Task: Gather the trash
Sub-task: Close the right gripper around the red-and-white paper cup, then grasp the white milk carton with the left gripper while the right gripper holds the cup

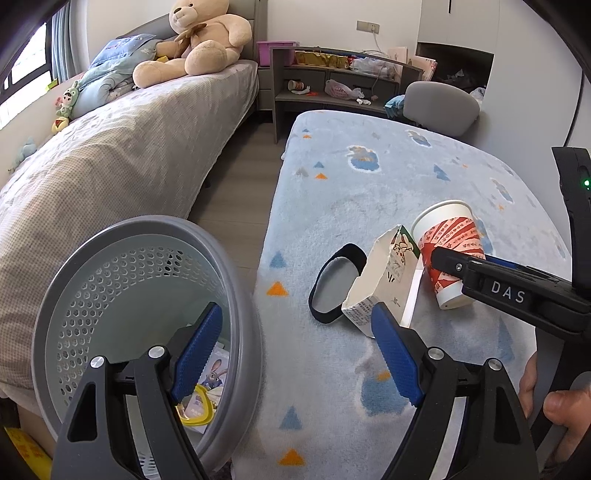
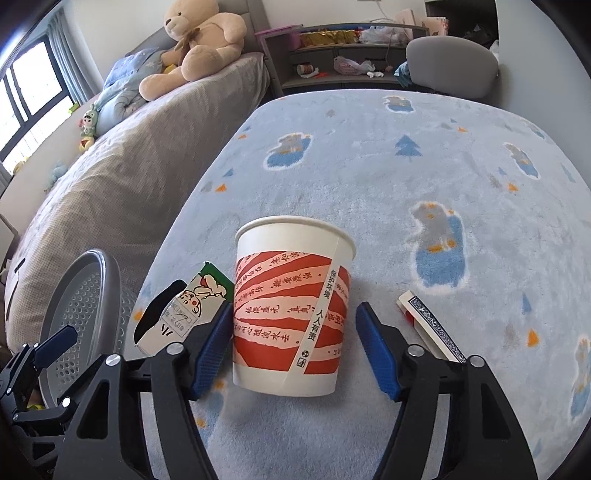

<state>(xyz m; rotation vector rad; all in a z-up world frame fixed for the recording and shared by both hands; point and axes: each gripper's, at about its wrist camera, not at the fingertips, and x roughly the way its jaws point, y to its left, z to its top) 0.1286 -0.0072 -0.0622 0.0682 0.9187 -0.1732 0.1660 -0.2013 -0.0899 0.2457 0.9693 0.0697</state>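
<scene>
Trash, left to right: bin (image 1: 147, 295) beside rug (image 1: 369, 184), left gripper (image 1: 299, 354) wide and empty, torn carton (image 2: 184, 314), paper cup (image 2: 291, 314) upright between right gripper (image 2: 293, 347) pads; left pad touching, right pad apart.

floor: grey wood planks (image 1: 236, 162) | rug: pale blue, patterned (image 1: 369, 192) | bed: grey cover (image 1: 110, 155), teddy bear (image 1: 199, 40) | wall: white (image 1: 314, 22) | window (image 2: 29, 99): daylight | shelf unit (image 1: 332, 85), grey chair (image 1: 439, 103)

Matt paper cup (image 2: 291, 314), fluffy pile rug (image 2: 369, 177), perforated plastic basket (image 1: 122, 273)
</scene>
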